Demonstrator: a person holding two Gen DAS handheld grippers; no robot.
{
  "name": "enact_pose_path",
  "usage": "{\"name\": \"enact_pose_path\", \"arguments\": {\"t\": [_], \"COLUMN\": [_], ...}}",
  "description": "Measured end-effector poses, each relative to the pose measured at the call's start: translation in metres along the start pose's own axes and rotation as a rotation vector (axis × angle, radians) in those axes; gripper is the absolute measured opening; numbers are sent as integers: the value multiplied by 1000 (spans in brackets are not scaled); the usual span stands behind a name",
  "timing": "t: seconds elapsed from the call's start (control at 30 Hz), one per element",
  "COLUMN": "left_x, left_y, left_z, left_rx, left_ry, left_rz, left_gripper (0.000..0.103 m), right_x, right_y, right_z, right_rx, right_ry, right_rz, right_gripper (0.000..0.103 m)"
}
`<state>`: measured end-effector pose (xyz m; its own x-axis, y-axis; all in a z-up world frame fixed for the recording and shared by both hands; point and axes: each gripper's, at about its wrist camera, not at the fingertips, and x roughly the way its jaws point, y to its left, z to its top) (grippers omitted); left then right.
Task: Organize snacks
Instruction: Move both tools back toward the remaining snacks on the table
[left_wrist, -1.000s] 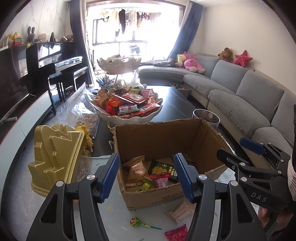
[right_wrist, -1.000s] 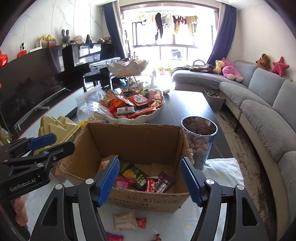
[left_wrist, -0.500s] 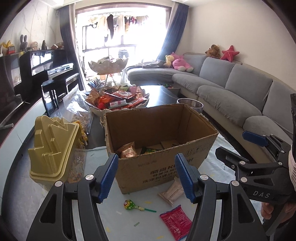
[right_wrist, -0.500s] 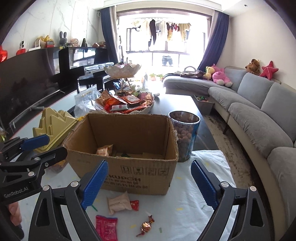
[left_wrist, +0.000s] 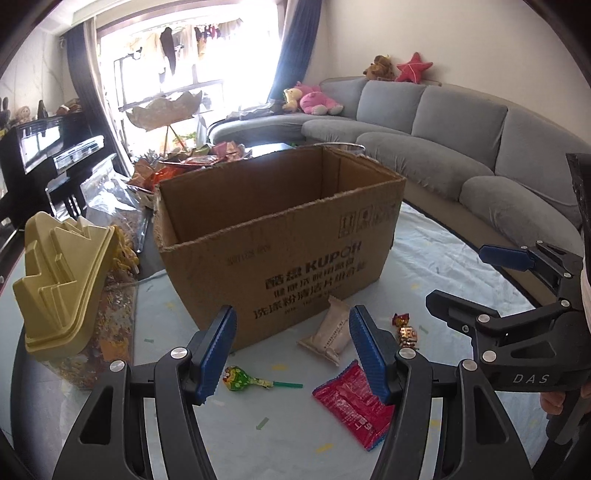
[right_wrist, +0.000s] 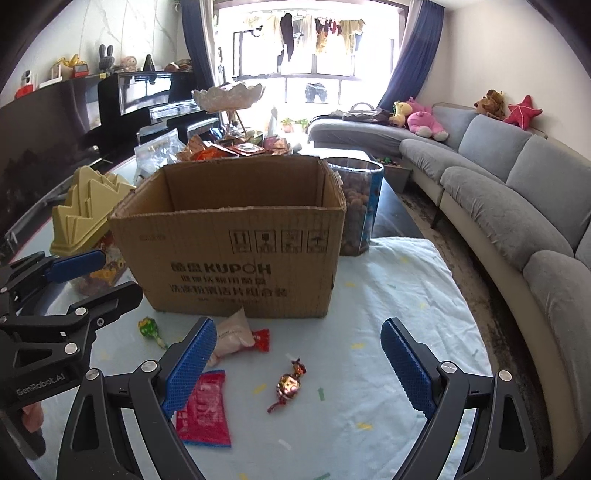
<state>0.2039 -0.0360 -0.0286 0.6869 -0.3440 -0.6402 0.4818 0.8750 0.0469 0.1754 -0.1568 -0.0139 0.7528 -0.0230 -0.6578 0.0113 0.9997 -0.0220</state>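
Snacks lie loose on the pale cloth of the tabletop (right_wrist: 406, 295) in front of the cardboard box (right_wrist: 236, 254): a red packet (right_wrist: 207, 406), a beige wrapped bar (right_wrist: 234, 332), a green lollipop (right_wrist: 149, 328) and a gold-foil candy (right_wrist: 288, 384). Your left tongs (left_wrist: 291, 354) are spread wide and carry nothing, hovering just short of the box's near wall, with the lollipop (left_wrist: 240, 378) showing between the blue pads and the red packet (left_wrist: 351, 402) partly tucked behind the right-hand pad. Your right tongs (right_wrist: 295, 365) are also spread wide and empty, and the gold-foil candy sits on the cloth between their pads. The box stands upright with its top open; its contents cannot be seen from this low angle. Beside the box, on its right in the right wrist view, stands a clear tub of round snacks (right_wrist: 356, 206); on its left sits a yellow stepped lid (right_wrist: 85, 210) over a container.
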Motion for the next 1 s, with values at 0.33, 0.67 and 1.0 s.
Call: {"name": "enact_pose_path", "arguments": {"t": [0.33,0.67,1.0], "left_x": [40,81,110], "left_y": [-13,-15,-19], "left_z": [-16,-18,-15], "left_rx": [121,119,93], "left_ry": [80,161,189], "left_rz": [-82,-159,-181], "left_gripper": [63,63,62], "right_x": [26,53,66], "right_y": [-1,-8,-11], "right_z": [-36,-52,-56], "right_rx": [28,91,132], "right_ry": [122,217,248], "right_rz": [-11,20,54], "right_gripper": [86,65,55]}}
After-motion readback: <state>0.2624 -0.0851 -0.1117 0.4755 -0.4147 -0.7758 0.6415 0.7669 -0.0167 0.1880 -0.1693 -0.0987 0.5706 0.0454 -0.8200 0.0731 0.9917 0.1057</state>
